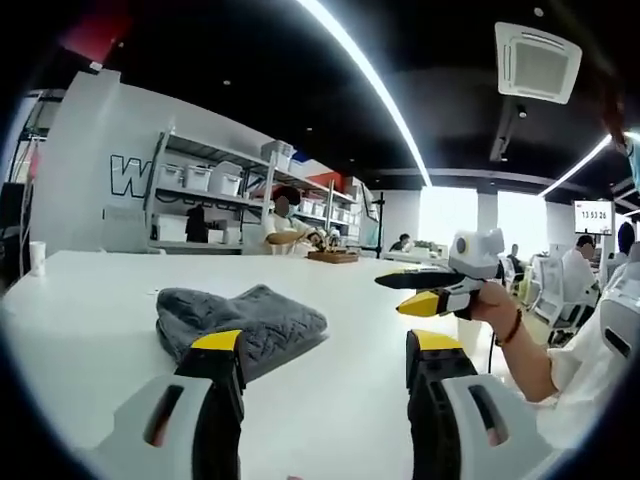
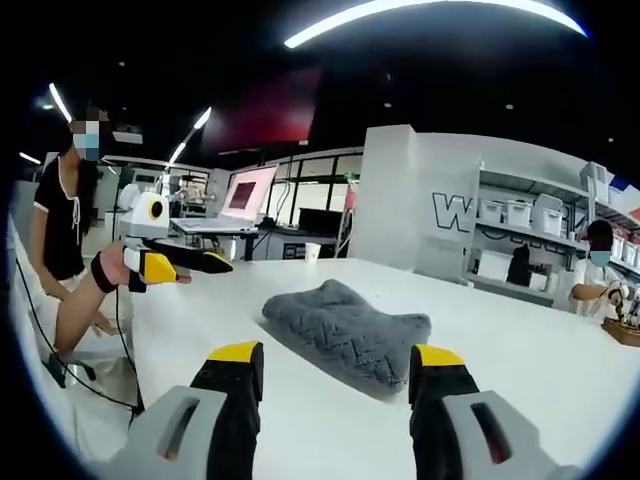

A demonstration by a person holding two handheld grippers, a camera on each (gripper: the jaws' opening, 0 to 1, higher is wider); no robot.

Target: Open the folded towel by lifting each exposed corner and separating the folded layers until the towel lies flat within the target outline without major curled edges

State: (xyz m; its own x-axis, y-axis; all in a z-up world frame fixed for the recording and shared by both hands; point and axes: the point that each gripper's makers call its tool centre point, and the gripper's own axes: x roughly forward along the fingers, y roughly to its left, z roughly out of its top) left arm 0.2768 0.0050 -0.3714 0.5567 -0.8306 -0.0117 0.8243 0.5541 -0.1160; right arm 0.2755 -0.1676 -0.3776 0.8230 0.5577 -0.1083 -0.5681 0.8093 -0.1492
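Left hand-held gripper (image 1: 325,370): own jaws at the bottom of the left gripper view, spread wide, nothing between them, hovering over bare white tabletop (image 1: 90,320). Right hand-held gripper (image 2: 335,385): likewise spread and empty in the right gripper view, held above the tabletop short of the towel. Folded grey towel (image 1: 240,322), quilted texture, lies bunched on the tabletop just beyond the left jaws, nearer their left-hand jaw; in the right gripper view it sits just ahead, between the two jaws. Still folded; no layer lifted yet. I cannot make out a target outline on the tabletop. Judgement: step in hand is the approach to a first exposed corner. To do it well, come in low and nearly level with the tabletop, pick the top layer only at a free corner, close on a thin bite of cloth, then lift and carry it outward so the fold peels rather than drags the whole bundle; the other gripper could pin the lower layers. Thick pile may make a single layer hard to isolate. Pose: both grippers roughly level, pointing across the tabletop from opposite sides of the towel, each seen side-on by the other camera, carried in a hand with the forearm trailing off the tabletop edge. Farther off: shelving with storage bins (image 1: 200,178), seated people behind.
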